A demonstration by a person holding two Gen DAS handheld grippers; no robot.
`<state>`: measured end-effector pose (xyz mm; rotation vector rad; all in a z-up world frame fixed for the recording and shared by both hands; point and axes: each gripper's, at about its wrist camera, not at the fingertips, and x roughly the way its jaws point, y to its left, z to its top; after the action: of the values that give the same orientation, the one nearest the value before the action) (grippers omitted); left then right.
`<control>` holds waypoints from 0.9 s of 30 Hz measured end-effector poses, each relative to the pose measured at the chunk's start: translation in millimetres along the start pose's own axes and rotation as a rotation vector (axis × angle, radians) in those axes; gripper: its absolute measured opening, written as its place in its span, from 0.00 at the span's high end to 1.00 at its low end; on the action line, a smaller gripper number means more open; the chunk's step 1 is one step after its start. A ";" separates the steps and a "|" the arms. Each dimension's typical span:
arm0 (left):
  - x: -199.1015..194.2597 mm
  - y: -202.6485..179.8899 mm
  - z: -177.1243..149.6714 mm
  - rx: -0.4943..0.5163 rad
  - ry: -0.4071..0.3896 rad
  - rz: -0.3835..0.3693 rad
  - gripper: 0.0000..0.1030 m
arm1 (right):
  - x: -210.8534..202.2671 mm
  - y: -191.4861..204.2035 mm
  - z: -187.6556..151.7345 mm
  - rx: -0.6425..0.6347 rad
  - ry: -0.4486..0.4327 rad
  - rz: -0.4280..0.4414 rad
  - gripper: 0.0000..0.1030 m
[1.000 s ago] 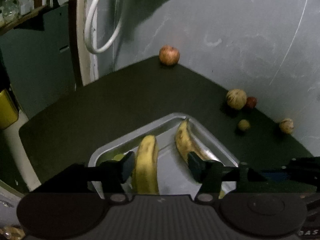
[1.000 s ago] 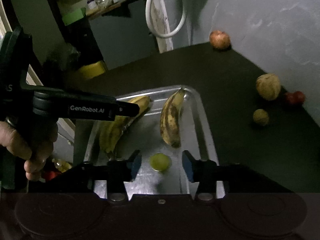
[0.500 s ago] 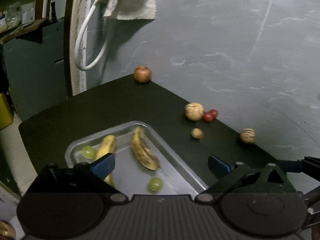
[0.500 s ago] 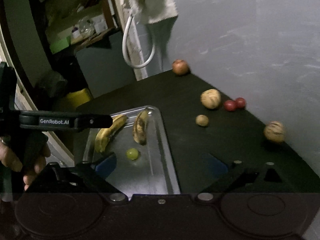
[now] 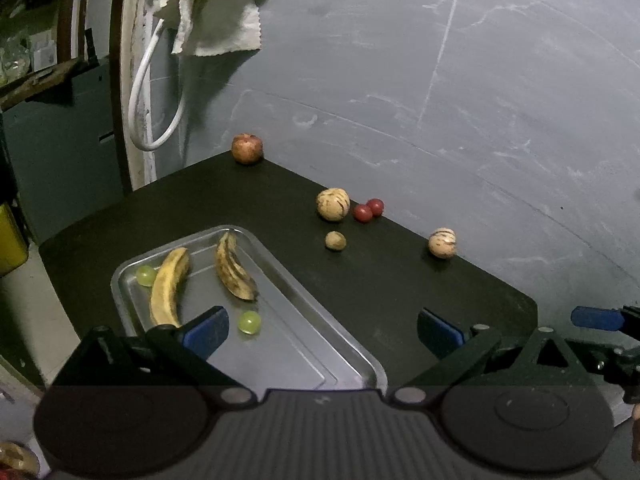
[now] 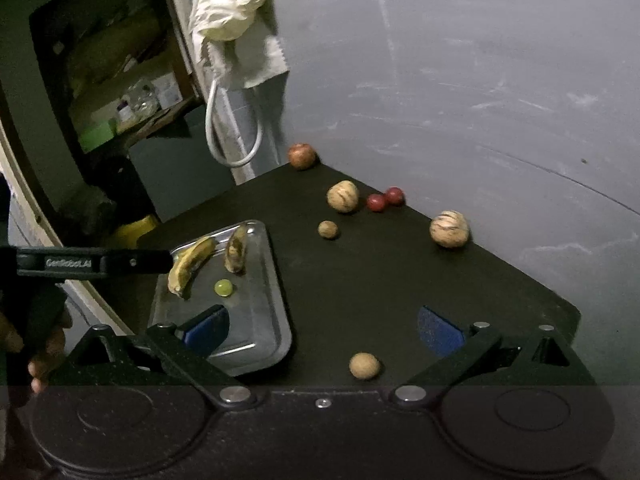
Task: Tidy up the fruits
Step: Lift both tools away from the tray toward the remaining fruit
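A metal tray [image 5: 304, 344] [image 6: 276, 320] on the black table holds two bananas [image 5: 168, 284] [image 5: 234, 268] and two green grapes [image 5: 249, 322] [image 5: 145, 275]. On the table lie a red apple [image 5: 247, 148], two striped round fruits [image 5: 333, 204] [image 5: 442, 242], two red cherries [image 5: 368, 210] and a small brown fruit [image 5: 335, 240]. Another small brown fruit [image 6: 364, 365] lies close in front of my right gripper [image 6: 322, 330]. My left gripper [image 5: 322, 330] is open and empty above the tray's near end. My right gripper is open and empty.
The grey wall [image 5: 440, 80] bounds the table at the back and right. A white cable loop [image 5: 152, 112] and a hanging cloth [image 5: 216, 8] are at the far left corner. The left gripper's arm [image 6: 92, 264] reaches over the tray's left side.
Both grippers have opened wide and pulled back and up from the tray. The left one let go of a banana, which lies in the tray.
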<state>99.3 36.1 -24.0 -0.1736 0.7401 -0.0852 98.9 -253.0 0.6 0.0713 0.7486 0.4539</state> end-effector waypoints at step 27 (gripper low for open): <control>92.5 -10.9 44.4 0.223 0.102 -0.164 0.01 | 56.4 -6.4 -17.6 0.134 0.084 -0.135 0.08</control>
<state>197.2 18.2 -51.1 -0.0167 0.8115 -0.3328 125.6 -236.6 -49.9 0.1266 0.8607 0.2796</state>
